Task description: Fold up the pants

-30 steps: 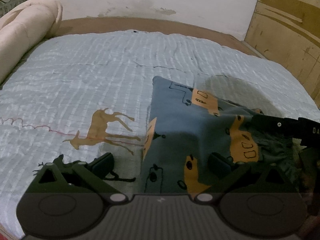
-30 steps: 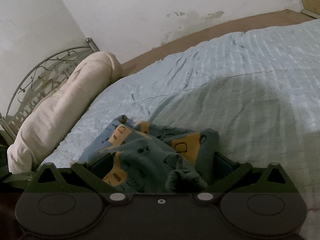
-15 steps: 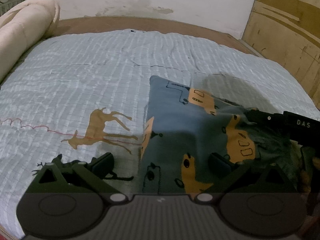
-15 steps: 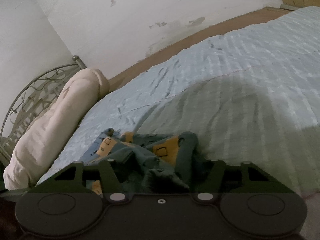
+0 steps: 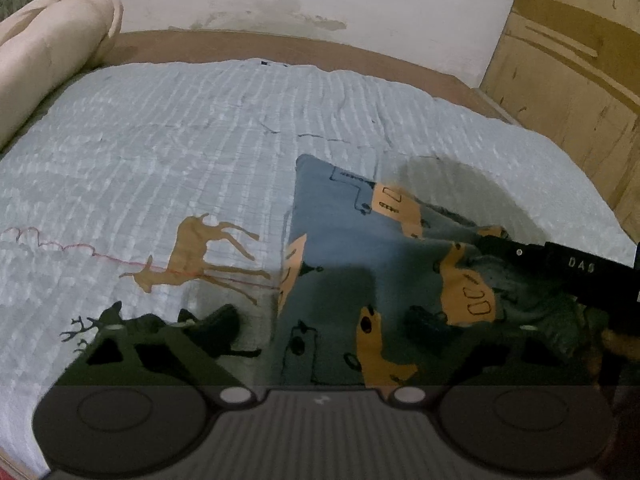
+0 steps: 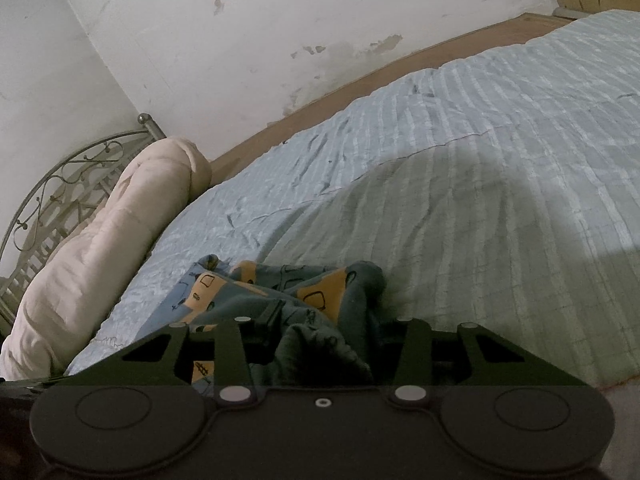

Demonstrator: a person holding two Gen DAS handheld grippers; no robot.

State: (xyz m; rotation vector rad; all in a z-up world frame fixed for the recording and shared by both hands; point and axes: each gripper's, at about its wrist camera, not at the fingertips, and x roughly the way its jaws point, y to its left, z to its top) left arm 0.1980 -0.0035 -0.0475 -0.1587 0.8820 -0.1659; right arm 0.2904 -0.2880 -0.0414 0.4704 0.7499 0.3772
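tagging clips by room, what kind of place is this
Most likely a bedroom in a home. The pants lie on a bed with a pale blue quilt, a rolled cream blanket sits against a metal scrollwork headboard, and a stained plaster wall stands behind.

This is a bedroom in a home. A wide bed (image 5: 360, 52) with a brown wooden frame fills both views, spread with a pale blue quilted cover (image 5: 180, 140) stitched with a tan deer (image 5: 200, 248), and a rolled cream comforter (image 6: 108, 248) lies along a curled metal headboard (image 6: 60, 176). Behind stand a stained, flaking white wall (image 6: 240, 40) and a plywood panel (image 5: 572, 60), worn furnishings of a lived-in room.
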